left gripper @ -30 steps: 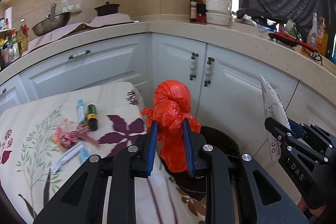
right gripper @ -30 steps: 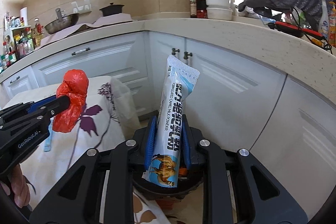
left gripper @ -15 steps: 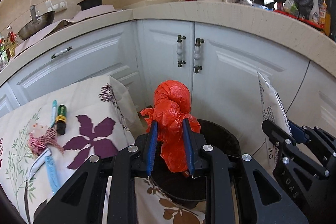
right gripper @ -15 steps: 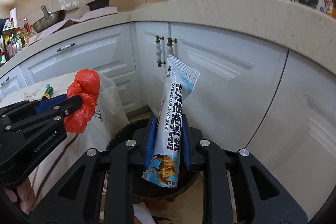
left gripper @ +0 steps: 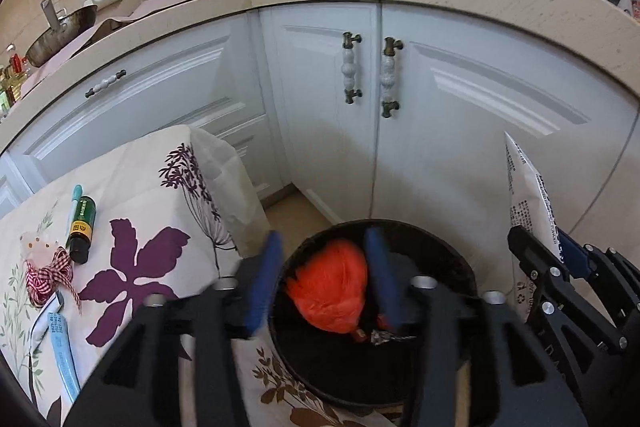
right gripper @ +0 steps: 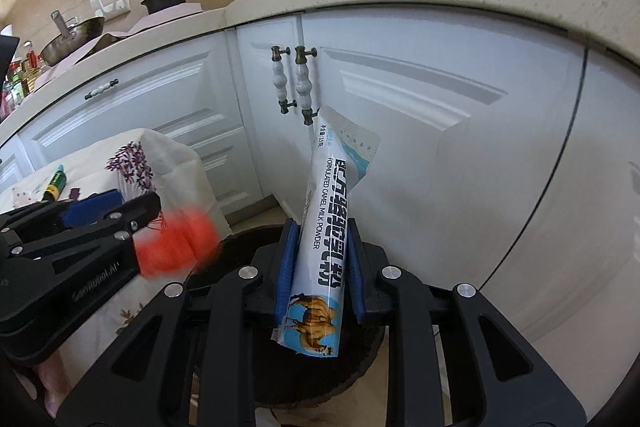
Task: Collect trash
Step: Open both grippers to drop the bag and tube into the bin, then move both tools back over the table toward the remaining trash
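Observation:
A crumpled red plastic bag (left gripper: 332,295) blurs between the pads of my left gripper (left gripper: 323,239), whose jaws are opening; the pads no longer press it. It hangs over the black round bin (left gripper: 444,243) on the floor. My right gripper (right gripper: 322,227) has a white-and-blue milk powder sachet (right gripper: 332,195) upright between its pads above the same bin (right gripper: 236,243); its jaws are beginning to open, with the pads touching the sachet. The right wrist view shows the left gripper (right gripper: 136,203) and the red bag (right gripper: 176,243) at the left. The sachet (left gripper: 528,195) sticks up at the right of the left wrist view.
A table with a floral cloth (left gripper: 140,227) stands left of the bin, bearing a small green bottle (left gripper: 82,227), a teal pen (left gripper: 74,203), a red checked ribbon (left gripper: 46,275) and a blue-printed tube (left gripper: 60,343). White cabinet doors (left gripper: 440,131) and a countertop rise behind the bin.
Both grippers came down and nearer to the bin. The left jaws spread and the red bag dropped lower between them. The sachet stays between the right pads.

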`<action>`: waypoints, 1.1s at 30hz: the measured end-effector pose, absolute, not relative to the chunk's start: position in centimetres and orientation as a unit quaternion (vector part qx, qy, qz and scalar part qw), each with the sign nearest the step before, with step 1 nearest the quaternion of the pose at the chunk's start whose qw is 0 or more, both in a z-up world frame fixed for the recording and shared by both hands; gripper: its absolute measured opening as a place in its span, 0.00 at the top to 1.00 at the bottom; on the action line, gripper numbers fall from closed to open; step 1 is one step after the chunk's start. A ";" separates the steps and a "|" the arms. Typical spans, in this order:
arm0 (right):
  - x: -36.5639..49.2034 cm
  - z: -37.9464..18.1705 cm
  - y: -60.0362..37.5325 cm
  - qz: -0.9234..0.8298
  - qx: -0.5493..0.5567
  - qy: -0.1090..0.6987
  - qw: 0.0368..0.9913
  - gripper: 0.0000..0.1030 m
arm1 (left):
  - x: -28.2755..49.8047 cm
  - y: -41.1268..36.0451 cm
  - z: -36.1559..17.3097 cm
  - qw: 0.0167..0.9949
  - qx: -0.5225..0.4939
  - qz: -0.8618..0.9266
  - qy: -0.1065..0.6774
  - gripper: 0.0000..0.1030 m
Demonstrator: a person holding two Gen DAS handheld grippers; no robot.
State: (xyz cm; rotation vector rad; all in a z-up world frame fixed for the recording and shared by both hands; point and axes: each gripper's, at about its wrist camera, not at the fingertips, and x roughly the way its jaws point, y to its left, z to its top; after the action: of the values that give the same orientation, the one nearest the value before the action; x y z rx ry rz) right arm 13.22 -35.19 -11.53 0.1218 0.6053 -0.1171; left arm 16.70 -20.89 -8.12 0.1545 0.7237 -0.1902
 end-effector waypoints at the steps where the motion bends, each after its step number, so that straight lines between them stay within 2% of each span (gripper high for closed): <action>1: 13.4 -11.7 -35.2 -0.061 0.061 0.299 0.950 0.69 | 16.7 -20.8 -8.2 0.928 0.074 -0.091 0.353 0.49; 7: 12.8 -11.4 -34.8 -0.062 0.063 0.298 0.950 0.66 | 16.4 -20.1 -7.3 0.929 0.065 -0.095 0.351 0.44; 9: 12.4 -10.9 -34.5 -0.063 0.063 0.295 0.951 0.61 | 16.0 -19.5 -6.5 0.932 0.058 -0.097 0.345 0.41; 15: 11.4 -8.9 -32.7 -0.053 0.070 0.280 0.956 0.59 | 14.6 -17.0 -4.4 0.939 0.039 -0.095 0.328 0.37; 21: 10.6 -6.8 -29.3 -0.027 0.071 0.267 0.961 0.53 | 12.8 -12.1 -3.0 0.947 0.031 -0.065 0.312 0.31; 33: 9.8 -4.9 -19.7 0.055 0.042 0.267 0.961 0.53 | 9.9 -0.8 -2.6 0.949 0.009 0.019 0.315 0.30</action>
State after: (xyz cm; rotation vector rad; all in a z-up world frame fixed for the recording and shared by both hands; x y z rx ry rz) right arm 9.76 -19.67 -4.93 0.0858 0.5420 0.1118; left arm 9.89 -0.79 -2.64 0.0178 0.6413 0.0391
